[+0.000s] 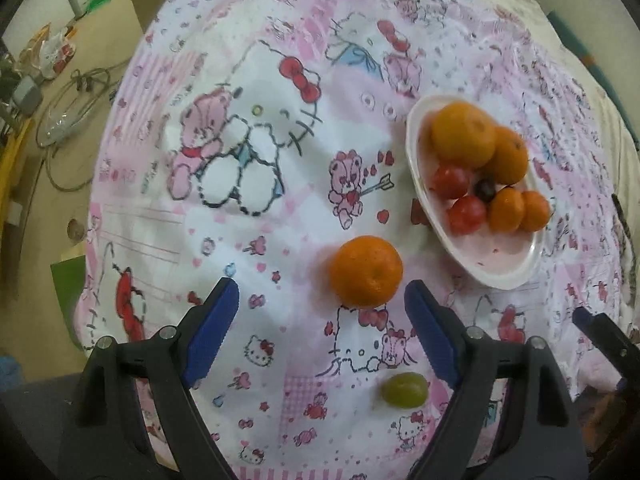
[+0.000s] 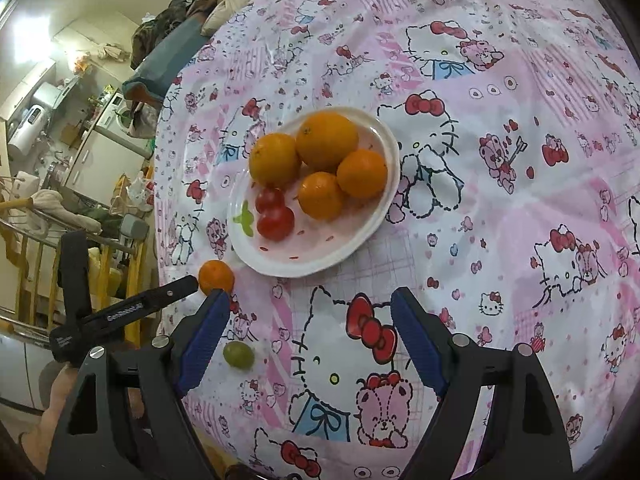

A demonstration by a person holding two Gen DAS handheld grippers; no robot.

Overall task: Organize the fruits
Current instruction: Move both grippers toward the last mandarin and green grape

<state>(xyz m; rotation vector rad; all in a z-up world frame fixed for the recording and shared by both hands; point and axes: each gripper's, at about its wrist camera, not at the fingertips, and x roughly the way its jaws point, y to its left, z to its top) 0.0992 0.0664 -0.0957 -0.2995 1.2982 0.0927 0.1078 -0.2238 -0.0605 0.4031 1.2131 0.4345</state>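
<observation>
Right wrist view | plate (image 2: 372, 228) x1, white, oval: 4 oranges, 2 tomatoes | loose: 1 orange (image 2: 216, 276), 1 green grape (image 2: 238, 355) | left gripper (image 1: 320, 312) & right gripper (image 2: 308, 320): fingers apart, holding nothing

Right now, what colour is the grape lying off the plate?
Green; the grape shows best in the left wrist view.

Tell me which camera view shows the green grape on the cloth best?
The left wrist view: the green grape lies whole between the open fingers of the left gripper. In the right wrist view the grape is smaller, beside one blue finger pad.

Loose mandarin (image 1: 365, 271) beside plate (image 1: 496, 268)
</observation>
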